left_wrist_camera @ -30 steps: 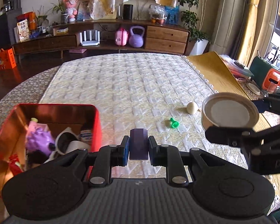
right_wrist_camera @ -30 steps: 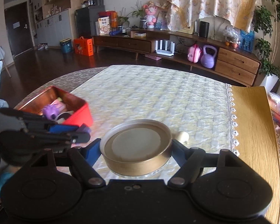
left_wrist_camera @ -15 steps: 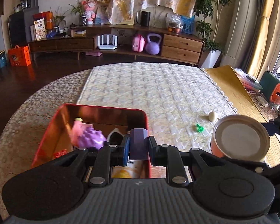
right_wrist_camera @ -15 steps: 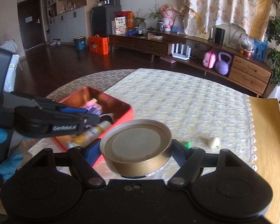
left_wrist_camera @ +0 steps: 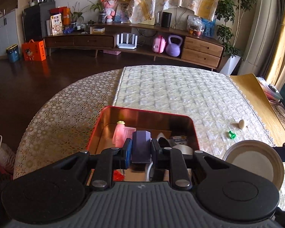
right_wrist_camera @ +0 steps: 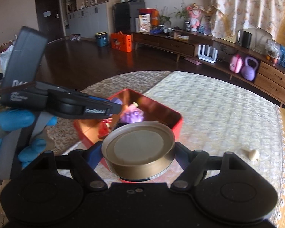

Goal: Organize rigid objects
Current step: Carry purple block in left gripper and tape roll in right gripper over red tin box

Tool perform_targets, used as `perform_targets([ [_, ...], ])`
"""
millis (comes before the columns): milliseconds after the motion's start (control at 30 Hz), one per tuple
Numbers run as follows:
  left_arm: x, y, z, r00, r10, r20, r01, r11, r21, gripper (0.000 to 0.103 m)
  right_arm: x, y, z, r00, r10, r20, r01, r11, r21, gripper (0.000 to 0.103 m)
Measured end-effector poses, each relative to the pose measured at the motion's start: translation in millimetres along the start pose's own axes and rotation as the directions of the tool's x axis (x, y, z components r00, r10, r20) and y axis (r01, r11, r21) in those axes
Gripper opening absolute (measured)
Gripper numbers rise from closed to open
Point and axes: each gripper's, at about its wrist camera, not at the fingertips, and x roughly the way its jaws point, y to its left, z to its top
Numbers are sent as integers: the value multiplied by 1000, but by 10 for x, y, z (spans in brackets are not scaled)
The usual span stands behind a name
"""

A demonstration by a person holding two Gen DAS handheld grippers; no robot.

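My left gripper (left_wrist_camera: 141,152) is shut on a purple block (left_wrist_camera: 141,146) and holds it above the open red tin (left_wrist_camera: 148,112), which holds a pink bottle (left_wrist_camera: 119,133) and other small items. In the right wrist view the left gripper (right_wrist_camera: 114,106) hovers over the tin (right_wrist_camera: 177,120). My right gripper (right_wrist_camera: 137,152) is shut on a round gold can (right_wrist_camera: 138,150), held just right of the tin; the can also shows in the left wrist view (left_wrist_camera: 254,163).
A green pin (left_wrist_camera: 231,134) and a cream egg-shaped piece (left_wrist_camera: 242,123) lie on the quilted cloth (left_wrist_camera: 180,91) right of the tin. The bare wooden table edge (left_wrist_camera: 260,102) is further right. A plastic bottle (left_wrist_camera: 1,152) stands off the table at left.
Both grippers have moved left with their loads. The purple block is now over the tin's inside, and the gold can has come beside the tin's right wall.
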Motion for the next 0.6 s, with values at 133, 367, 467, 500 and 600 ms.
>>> perform_targets([
  [133,45,126,24,1000,14,-6,-14,1000,-1,21,83,98,23,1000,8,-10,-8,1000,-20,78],
  [367,152,281,85,999,30,-12,-30,1000,9,21,262,208,50,1000,16,-20,-17,999,-39,78],
  [467,227,324,113,999,27,-25,-27,1000,6,21,383,222,41,999,11,-31,-12,999,-43,78],
  [500,258,328,122,999,28,-29,-28,1000,11,21,432,224,52,999,8,-34,-9,999,-44,78],
  [600,361,335,147,999,35,-35,-34,999,23,21,571,245,67,999,-4,-38,2,998,-58,78],
])
